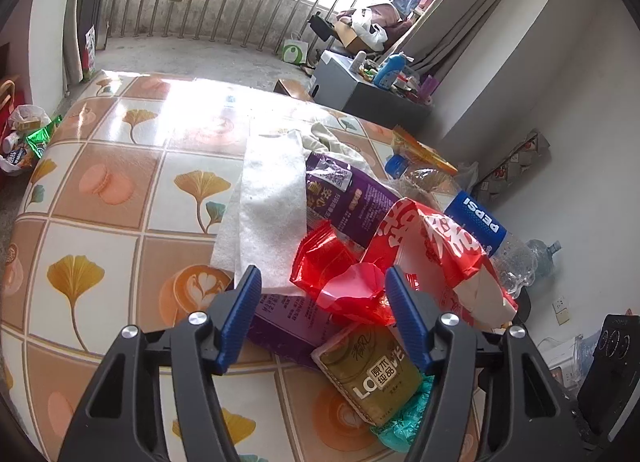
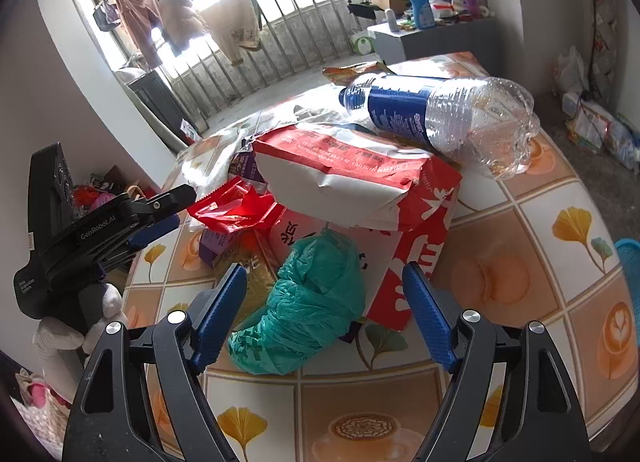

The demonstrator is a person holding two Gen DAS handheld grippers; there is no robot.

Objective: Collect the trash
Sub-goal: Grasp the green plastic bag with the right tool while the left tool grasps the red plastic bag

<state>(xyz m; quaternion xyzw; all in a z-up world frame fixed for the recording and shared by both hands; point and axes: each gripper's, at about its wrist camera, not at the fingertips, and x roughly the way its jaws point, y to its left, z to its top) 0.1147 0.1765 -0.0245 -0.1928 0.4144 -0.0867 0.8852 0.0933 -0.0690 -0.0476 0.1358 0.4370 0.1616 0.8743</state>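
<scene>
Two pieces of the trash heap sit nearest the claws: a crumpled red wrapper [image 1: 340,282] and a bunched teal plastic bag [image 2: 308,302]. Both look like thin film, so they should weigh almost nothing, crush flat under any squeeze and slide easily; a pinch across a thick fold or a knotted bulge would likely hold better than a grip on a loose edge. The red wrapper lies between the blue pads of the left claw [image 1: 320,286], near their tips, and the pads stand apart with no sign of pressing on it. The teal bag lies between the pads of the right claw [image 2: 324,282], closer to the left pad, and those pads are spread too, clear of the film as far as the view shows.

Around them, a gold tissue pack [image 1: 368,378] lies just under the wrapper, soft but with some body. A red and white paper bag [image 2: 360,181] rests over the heap, stiff enough to lift by its folded rim. A purple packet [image 1: 348,197] and a white paper towel [image 1: 268,209] lie behind. An empty Pepsi bottle [image 2: 440,113] lies on its side on top, light, smooth, prone to rolling. All of it rests on the tiled-pattern desk [image 2: 520,262].
</scene>
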